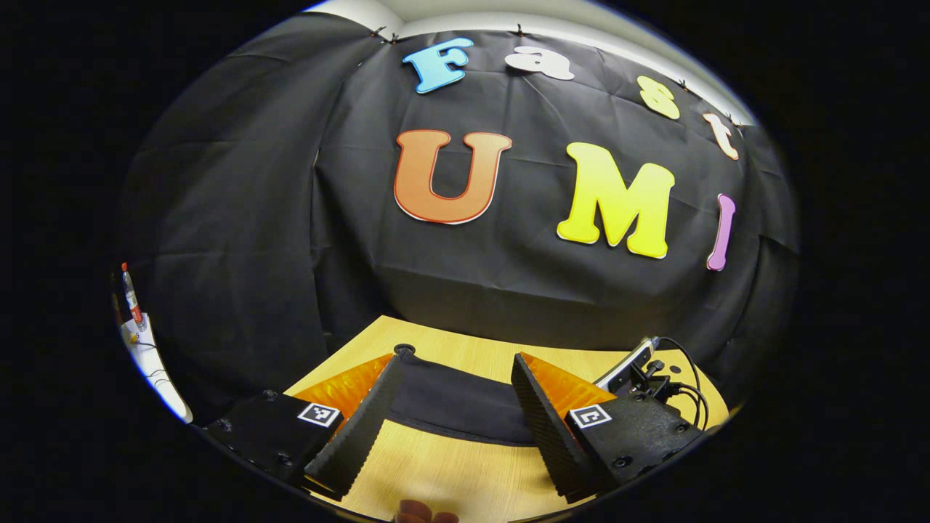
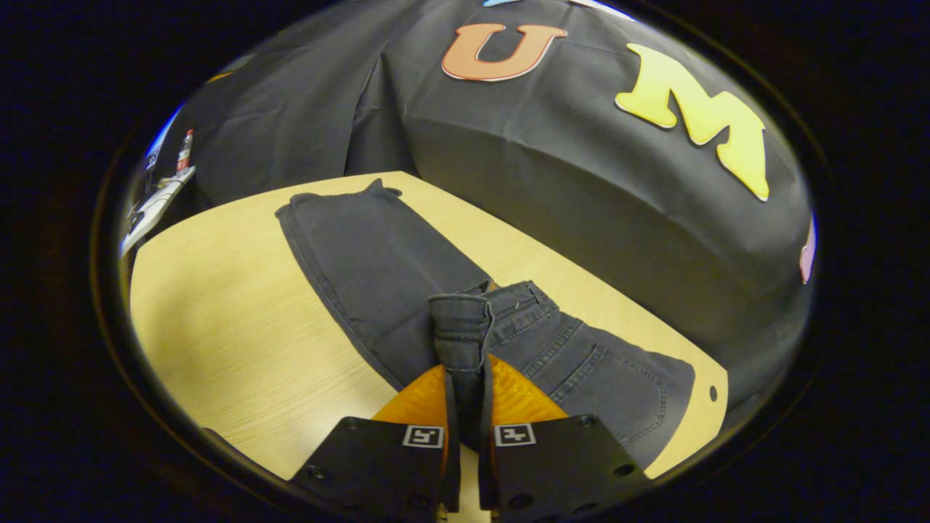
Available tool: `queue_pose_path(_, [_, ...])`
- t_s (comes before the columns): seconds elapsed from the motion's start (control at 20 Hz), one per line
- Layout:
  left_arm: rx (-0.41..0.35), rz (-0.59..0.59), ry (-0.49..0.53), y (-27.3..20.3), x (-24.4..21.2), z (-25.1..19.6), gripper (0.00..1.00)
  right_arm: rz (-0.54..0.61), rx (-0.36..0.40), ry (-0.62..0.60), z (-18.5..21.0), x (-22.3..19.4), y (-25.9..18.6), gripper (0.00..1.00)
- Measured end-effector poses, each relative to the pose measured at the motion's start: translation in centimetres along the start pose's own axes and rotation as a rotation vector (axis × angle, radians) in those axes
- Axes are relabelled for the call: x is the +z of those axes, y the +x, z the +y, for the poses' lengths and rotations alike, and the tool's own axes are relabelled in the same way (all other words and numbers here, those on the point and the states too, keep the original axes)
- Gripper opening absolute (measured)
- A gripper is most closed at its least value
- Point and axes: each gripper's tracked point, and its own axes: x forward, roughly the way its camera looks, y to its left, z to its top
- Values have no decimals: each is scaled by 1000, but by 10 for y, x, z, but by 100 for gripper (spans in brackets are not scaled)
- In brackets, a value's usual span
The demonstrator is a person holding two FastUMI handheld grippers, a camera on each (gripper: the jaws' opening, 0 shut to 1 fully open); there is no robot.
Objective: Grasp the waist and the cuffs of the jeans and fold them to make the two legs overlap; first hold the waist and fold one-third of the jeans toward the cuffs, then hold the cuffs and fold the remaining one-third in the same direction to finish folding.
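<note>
Dark jeans (image 2: 378, 254) lie on the light wooden table (image 2: 232, 327), with the legs running toward the far left corner and the seat with a back pocket (image 2: 617, 378) at the near right. My right gripper (image 2: 466, 374) is shut on a bunched part of the waistband (image 2: 461, 323), which is raised off the cloth and stands over the legs. In the left gripper view, my left gripper (image 1: 458, 363) is open just above the table (image 1: 450, 472). An edge of the dark jeans (image 1: 458, 407) lies flat between its fingers, untouched.
A small device with black cables (image 1: 632, 367) sits at the table's right edge. The black cloth wall stands close behind the table. A bottle (image 1: 131, 290) stands on a white ledge (image 1: 152, 363) far left. A fingertip (image 1: 425, 514) shows at the bottom.
</note>
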Motion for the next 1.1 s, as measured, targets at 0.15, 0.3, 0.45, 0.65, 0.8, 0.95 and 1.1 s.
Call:
queue_pose_path(0.15, [11,-5,-15,3,4,4,99,-11,142,129,22,-8,7,47])
queue_pose_path(0.3, [33,12,-42,7,-2,17,99,-82,170,328,21,2,1,67])
queue_pose_path(0.45, [34,56,-140,22,-22,34,99,-65,208,298,20,6,-6,63])
queue_pose_path(0.65, [74,141,-339,58,-69,79,99,-170,237,272,8,42,-49,77])
queue_pose_path(0.8, [98,219,-553,86,-105,101,99,-283,141,259,-37,70,-92,89])
queue_pose_path(0.95, [137,289,-784,104,-139,122,99,-347,59,296,-76,82,-128,92])
queue_pose_path(1.1, [183,339,-990,121,-165,144,99,-383,-19,326,-120,85,-152,95])
